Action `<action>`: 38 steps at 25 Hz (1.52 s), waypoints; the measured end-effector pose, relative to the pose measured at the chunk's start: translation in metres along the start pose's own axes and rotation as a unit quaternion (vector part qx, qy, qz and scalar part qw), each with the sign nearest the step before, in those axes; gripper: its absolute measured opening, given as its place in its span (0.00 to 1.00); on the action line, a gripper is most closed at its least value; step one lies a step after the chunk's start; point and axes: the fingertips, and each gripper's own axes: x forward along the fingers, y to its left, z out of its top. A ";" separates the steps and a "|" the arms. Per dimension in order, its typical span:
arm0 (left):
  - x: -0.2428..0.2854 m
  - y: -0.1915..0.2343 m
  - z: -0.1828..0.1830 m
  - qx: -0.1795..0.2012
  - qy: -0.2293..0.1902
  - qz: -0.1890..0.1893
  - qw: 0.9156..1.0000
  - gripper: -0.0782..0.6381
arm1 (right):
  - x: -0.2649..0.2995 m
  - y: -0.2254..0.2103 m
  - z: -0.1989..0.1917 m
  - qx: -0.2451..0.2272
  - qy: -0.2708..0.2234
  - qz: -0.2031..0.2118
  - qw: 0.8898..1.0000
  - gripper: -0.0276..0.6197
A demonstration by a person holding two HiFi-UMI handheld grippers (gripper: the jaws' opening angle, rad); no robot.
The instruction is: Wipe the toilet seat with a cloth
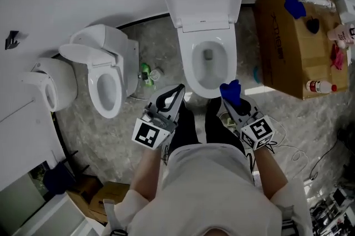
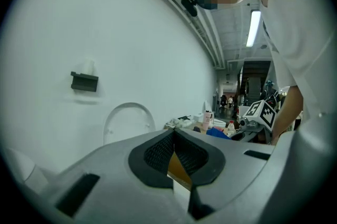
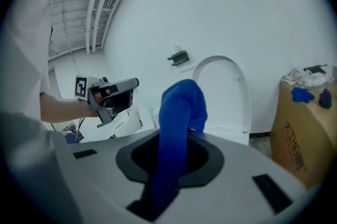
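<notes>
Clamping the cloth (image 3: pixel 181 107), the right gripper (image 1: pixel 227 101) should press it flat round the toilet seat (image 1: pixel 190 60); left gripper (image 1: pixel 178 90) clenched, empty.

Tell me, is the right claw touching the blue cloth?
Touching. The right gripper view shows the blue cloth squeezed between the jaws of the right claw, with its top end sticking up out of them.
</notes>
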 end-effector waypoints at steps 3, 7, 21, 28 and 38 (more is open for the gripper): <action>0.006 0.024 -0.036 -0.028 0.004 -0.004 1.000 0.12 | 0.032 -0.005 -0.015 0.004 0.014 -0.008 1.000 0.13; 0.013 0.051 -0.092 -0.059 0.035 -0.027 0.997 0.12 | 0.066 -0.013 -0.044 0.028 0.032 -0.028 0.999 0.13; 0.052 0.099 -0.220 -0.089 0.054 -0.045 0.994 0.12 | 0.149 -0.110 -0.152 0.081 0.044 -0.139 0.986 0.13; 0.063 0.105 -0.268 -0.100 0.054 -0.038 0.993 0.12 | 0.172 -0.119 -0.187 0.083 0.043 -0.140 0.986 0.13; 0.061 0.112 -0.294 -0.088 0.061 -0.010 0.994 0.12 | 0.191 -0.123 -0.198 0.068 0.043 -0.133 0.988 0.13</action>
